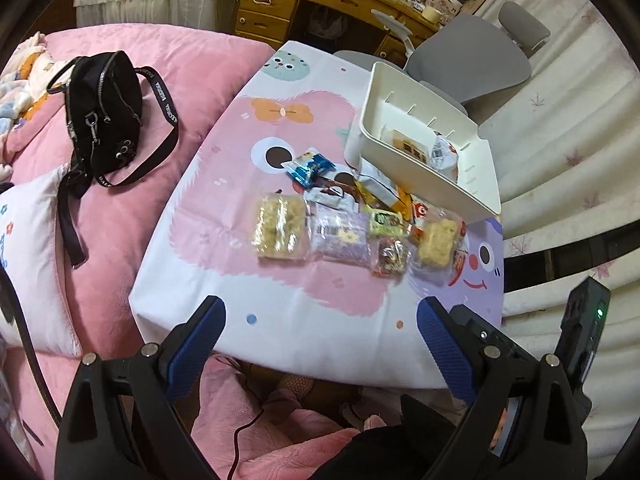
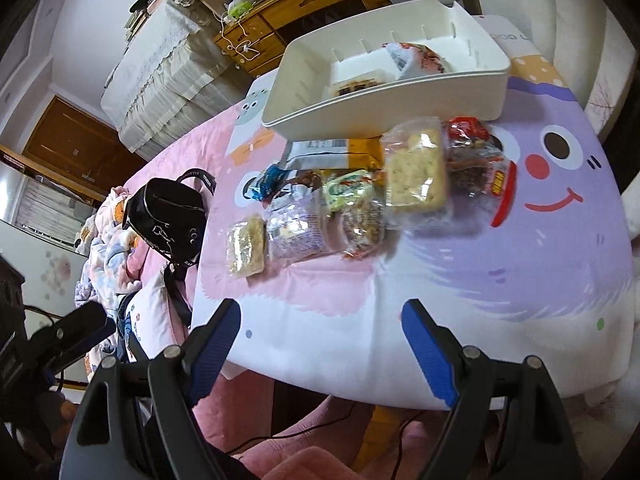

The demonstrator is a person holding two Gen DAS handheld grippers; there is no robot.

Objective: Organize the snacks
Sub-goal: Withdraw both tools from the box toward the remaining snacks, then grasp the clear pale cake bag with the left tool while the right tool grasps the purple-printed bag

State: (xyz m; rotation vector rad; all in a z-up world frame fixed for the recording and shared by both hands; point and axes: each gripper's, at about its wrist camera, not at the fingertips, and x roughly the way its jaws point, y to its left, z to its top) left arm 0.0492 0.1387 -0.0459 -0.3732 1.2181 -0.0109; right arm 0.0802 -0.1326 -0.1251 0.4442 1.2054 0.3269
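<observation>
I held my left hand-held gripper [image 1: 320, 320] and right hand-held gripper [image 2: 320, 322] wide open and empty at the frame bottom, two packets in the white bin [image 1: 476, 196] upper right, most snacks [image 1: 344, 228] still mid-table [image 1: 304, 300].

My right gripper [image 2: 320, 320] hangs over the near edge of the table [image 2: 540, 280], jaws wide apart, nothing between them. Ahead, snacks lie in a loose cluster: cracker pack [image 2: 416, 168] touching a red-wrapped pack [image 2: 476, 160], purple packet [image 2: 294, 232], second cracker pack [image 2: 246, 246] at the left end. White bin [image 2: 384, 96] behind them, tilted, two packets inside. Black bag [image 2: 168, 216] on the bed, left of the table.
</observation>
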